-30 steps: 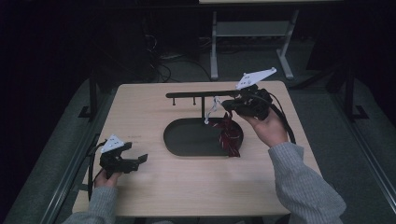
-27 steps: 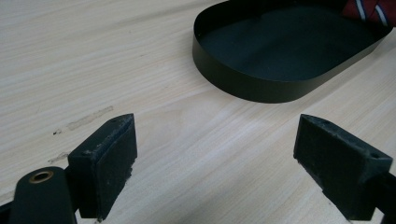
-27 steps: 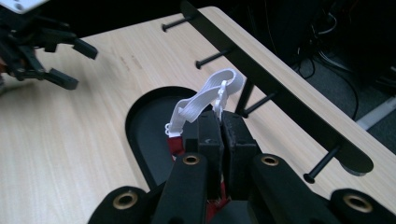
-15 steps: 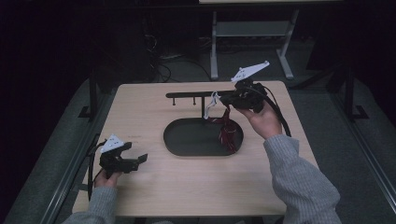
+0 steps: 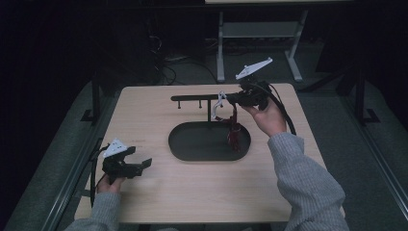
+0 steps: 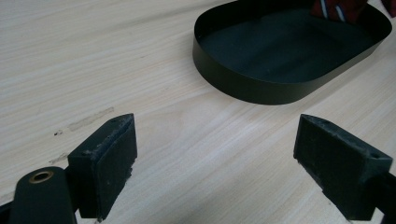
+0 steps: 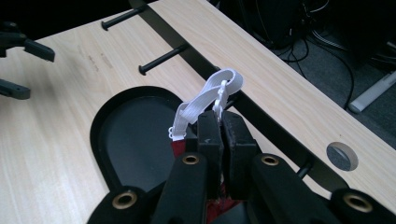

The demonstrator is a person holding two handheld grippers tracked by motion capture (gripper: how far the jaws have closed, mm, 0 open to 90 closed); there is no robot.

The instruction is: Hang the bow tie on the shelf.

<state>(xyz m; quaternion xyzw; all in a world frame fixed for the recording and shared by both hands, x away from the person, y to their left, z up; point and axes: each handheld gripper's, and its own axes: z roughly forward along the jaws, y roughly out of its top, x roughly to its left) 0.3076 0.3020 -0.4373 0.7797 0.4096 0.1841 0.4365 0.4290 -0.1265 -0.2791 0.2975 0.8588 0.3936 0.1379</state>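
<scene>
No text, label, brand, number or sign can be read anywhere here. The surfaces in view carry no legible marking.

Your 2 sleeves [image 5: 308,185] are grey ribbed knit. Each gripper is black: the left gripper [image 5: 144,165] and right gripper [image 5: 225,100] carry a pale 3-cornered plate, a trailing black cable, brass-ringed pivots and scuffed block-shaped pads [image 6: 112,161].
</scene>
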